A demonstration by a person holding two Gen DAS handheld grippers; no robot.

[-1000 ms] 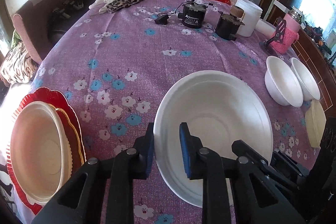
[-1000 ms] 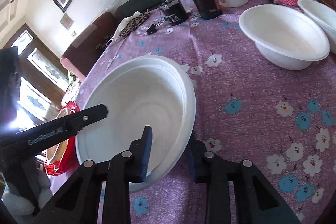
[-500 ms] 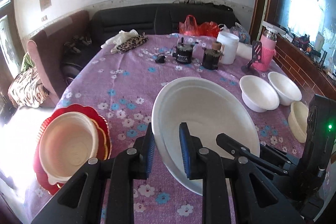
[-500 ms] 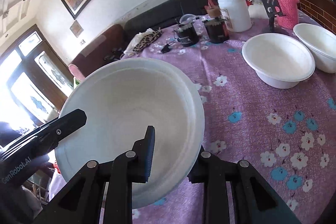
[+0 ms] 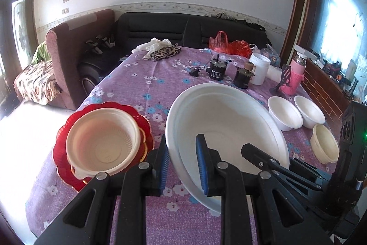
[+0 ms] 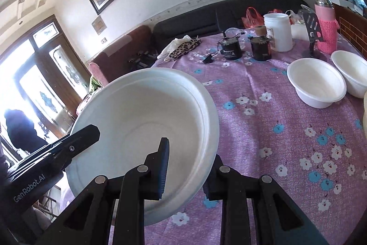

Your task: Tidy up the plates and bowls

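A large white bowl hangs tilted above the purple flowered tablecloth, held from two sides. My left gripper is shut on its near left rim, one pad inside and one outside. My right gripper is shut on the bowl at its near right rim; its black fingers also show in the left wrist view. To the left, a cream bowl sits on stacked red plates. Two small white bowls and a cream bowl stand at the right.
At the table's far end stand a white jar, two dark motor-like parts, a pink flask, a phone stand and a leopard-print cloth. Sofas lie beyond. The table edge falls away at the left.
Both grippers have lifted the large white bowl off the tablecloth and it now tilts. The left view has pulled back and up, bringing the red plate stack closer to centre.
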